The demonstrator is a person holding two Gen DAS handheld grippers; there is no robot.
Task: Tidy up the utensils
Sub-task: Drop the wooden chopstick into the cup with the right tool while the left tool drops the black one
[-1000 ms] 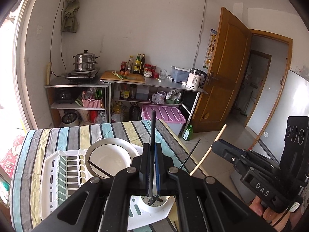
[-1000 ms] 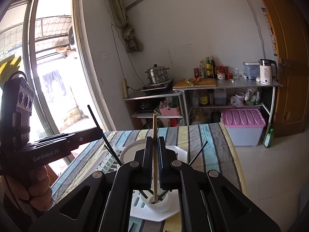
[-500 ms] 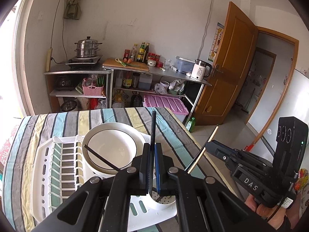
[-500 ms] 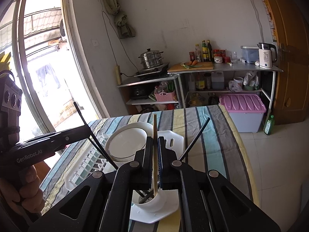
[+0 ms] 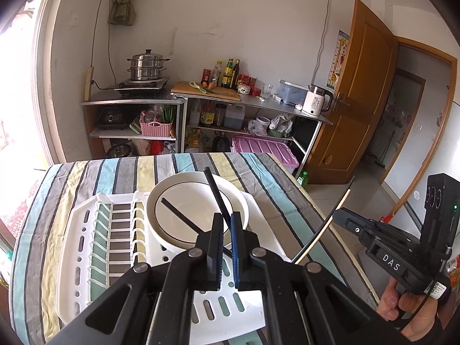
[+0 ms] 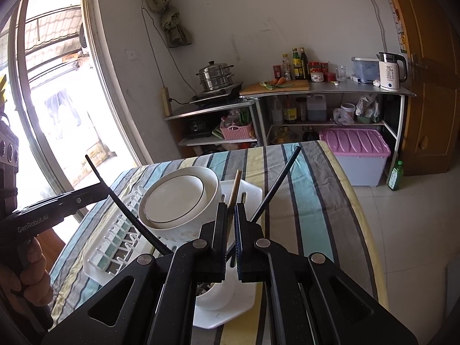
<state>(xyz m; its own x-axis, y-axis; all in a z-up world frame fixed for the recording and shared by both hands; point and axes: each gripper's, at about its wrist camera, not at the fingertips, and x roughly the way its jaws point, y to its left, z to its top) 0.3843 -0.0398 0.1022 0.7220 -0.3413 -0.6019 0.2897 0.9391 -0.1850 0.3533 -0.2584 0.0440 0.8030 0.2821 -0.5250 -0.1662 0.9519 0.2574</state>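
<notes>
A white dish rack [image 5: 86, 247] lies on the striped table, with a white bowl [image 5: 189, 210] in it and a white utensil cup [image 6: 218, 296] at its near corner. My left gripper [image 5: 226, 224] has its jaws slightly parted around a black chopstick [image 5: 214, 191], which leans loose between them. A second black chopstick [image 5: 178, 215] leans over the bowl. My right gripper [image 6: 229, 215] has its jaws slightly parted around a wooden chopstick [image 6: 235, 187] that stands in the cup. Another black chopstick [image 6: 276, 184] leans out of the cup to the right.
The striped tablecloth [image 5: 115, 169] ends at a right edge above the tiled floor [image 6: 402, 230]. Steel shelves with a steamer pot [image 5: 146, 66], bottles and a kettle [image 5: 314, 103] stand behind. A pink-lidded bin [image 6: 355, 149] sits on the floor by a wooden door [image 5: 353, 92].
Both grippers' jaws have parted from tight on their chopsticks; each chopstick now leans loosely. Both grippers have pulled up and back, showing more of the rack and table.
</notes>
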